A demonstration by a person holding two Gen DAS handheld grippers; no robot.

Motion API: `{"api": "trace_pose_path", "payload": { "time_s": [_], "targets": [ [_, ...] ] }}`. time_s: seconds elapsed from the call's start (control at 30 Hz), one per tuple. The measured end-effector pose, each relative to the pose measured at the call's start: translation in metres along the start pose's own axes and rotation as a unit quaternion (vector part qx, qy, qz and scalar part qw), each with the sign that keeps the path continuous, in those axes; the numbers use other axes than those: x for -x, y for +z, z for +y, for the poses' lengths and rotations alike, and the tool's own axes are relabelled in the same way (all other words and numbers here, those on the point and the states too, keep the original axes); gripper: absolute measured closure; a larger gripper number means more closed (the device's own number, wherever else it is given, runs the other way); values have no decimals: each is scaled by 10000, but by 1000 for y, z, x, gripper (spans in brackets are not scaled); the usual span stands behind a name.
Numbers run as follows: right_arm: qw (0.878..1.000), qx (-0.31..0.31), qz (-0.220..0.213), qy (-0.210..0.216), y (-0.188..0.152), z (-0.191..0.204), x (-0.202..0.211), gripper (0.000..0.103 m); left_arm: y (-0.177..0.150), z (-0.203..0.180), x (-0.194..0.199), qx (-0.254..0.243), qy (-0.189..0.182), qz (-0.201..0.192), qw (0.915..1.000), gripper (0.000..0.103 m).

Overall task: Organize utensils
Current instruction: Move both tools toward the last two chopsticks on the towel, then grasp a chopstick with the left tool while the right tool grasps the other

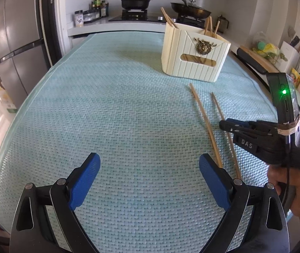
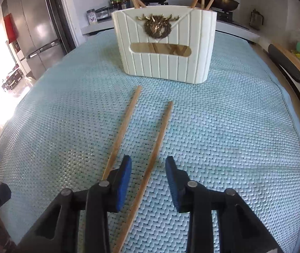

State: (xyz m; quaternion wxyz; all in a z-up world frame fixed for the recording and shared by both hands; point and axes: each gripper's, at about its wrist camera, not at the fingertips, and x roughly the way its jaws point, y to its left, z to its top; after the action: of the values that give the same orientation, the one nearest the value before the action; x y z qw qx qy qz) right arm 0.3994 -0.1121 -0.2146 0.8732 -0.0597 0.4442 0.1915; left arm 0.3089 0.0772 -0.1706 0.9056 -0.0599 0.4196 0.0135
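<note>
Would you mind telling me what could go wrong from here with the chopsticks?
1. The right gripper straddles one chopstick lying flat on the mat; the jaws may skid over it or roll it.
2. One finger sits right beside the other chopstick and could knock it.
3. The holder already has leaning chopsticks that might block the drop.

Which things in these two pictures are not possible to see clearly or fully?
- Right wrist view: the outer chopstick has its near end hidden behind the right tool. The chopstick between the fingers is cut off by the bottom edge.
- Both views: the holder walls hide most of the chopsticks inside, so their count is unclear.
- Left wrist view: the labels on the bottles are too small to read.
</note>
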Motion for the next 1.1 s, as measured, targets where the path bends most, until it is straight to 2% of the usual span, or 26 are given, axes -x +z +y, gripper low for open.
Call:
{"api": "trace_pose_path", "payload": {
  "time_s": [0.1, 0.27, 0.37, 0.5, 0.6, 0.67, 0.77, 0.87, 0.9, 0.93, 1.1],
  "targets": [
    [9998, -60, -35, -161, -8, -4, 6, 93, 0, -5, -5, -54, -84, 60, 9999, 8],
    [9981, -390, -28, -477, -24, -28, 19, 93, 11, -25, -20, -240, -326, 83, 9991, 8],
    [9972, -477, -64, -566, -35, -36, 28, 93, 24, -47, -36, -449, -340, 24, 9984, 8],
    [9964, -580, -131, -608, -49, -41, 38, 93, 38, -80, -70, -868, -117, 103, 9961, 8],
    [9959, -638, -143, -625, -56, -44, 43, 93, 41, -91, -94, -1124, 267, 187, 9931, 10],
    [9956, -658, -139, -646, -60, -46, 45, 93, 41, -85, -102, -1095, 360, 307, 9929, 19],
    [9953, -721, -169, -631, -66, -57, 49, 93, 41, -64, -98, -768, -39, 358, 9964, 37],
    [9950, -785, -227, -578, -71, -64, 51, 93, 38, -53, -90, -712, -240, 312, 9967, 66],
    [9948, -798, -238, -579, -72, -65, 52, 93, 36, -51, -88, -736, -204, 312, 9966, 86],
    [9948, -795, -237, -589, -72, -66, 52, 93, 33, -49, -86, -759, -173, 308, 9965, 96],
    [9950, -785, -258, -567, -73, -66, 52, 93, 21, -29, -72, -645, -291, 343, 9969, 97]
  ]
}}
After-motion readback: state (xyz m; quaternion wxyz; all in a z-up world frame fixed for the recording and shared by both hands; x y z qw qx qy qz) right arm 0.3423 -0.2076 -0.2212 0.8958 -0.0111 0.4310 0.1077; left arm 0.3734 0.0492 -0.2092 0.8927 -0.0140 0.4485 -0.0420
